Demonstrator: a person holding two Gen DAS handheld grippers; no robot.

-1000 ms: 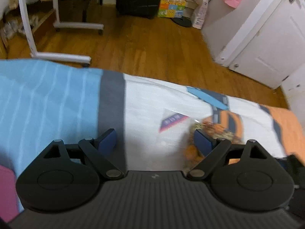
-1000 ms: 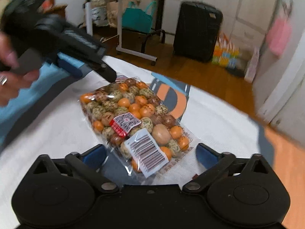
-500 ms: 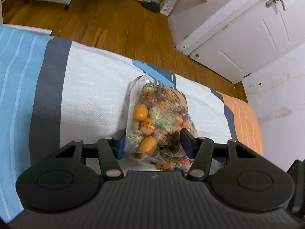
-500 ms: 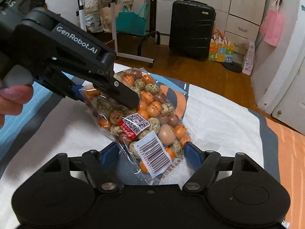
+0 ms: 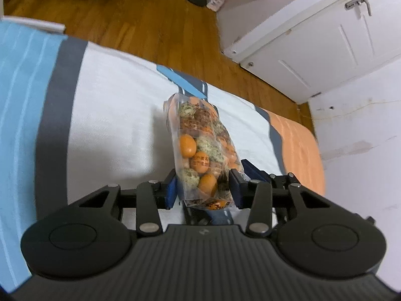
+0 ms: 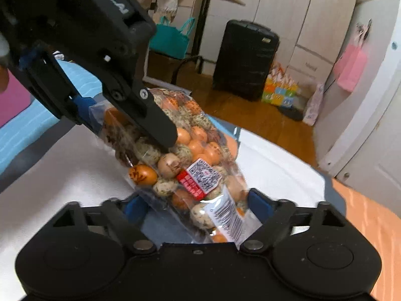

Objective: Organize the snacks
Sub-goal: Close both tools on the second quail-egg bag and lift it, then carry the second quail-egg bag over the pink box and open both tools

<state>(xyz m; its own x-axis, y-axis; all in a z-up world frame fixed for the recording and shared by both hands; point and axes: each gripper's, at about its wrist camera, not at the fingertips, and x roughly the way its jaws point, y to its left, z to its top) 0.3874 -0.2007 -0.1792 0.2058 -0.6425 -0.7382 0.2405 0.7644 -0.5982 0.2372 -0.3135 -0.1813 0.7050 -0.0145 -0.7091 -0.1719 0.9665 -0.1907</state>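
left wrist view shows the left gripper (image 5: pixel 203 184) closing on one end of the snack bag (image 5: pixel 204 150), above the striped bedcover (image 5: pixel 112 105). only the right wrist view shows the barcode label (image 6: pixel 226 217), where the right gripper (image 6: pixel 198 204) closes on the other end.

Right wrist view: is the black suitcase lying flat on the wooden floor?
No, the black suitcase stands upright on the wooden floor against the white cabinets.

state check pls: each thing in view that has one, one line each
snack bag: sealed, tilted up off the bedcover, gripped at both ends
left gripper: jaws closing on the bag
right gripper: jaws closing on the bag's barcode end
white door: shut
black suitcase: upright, closed
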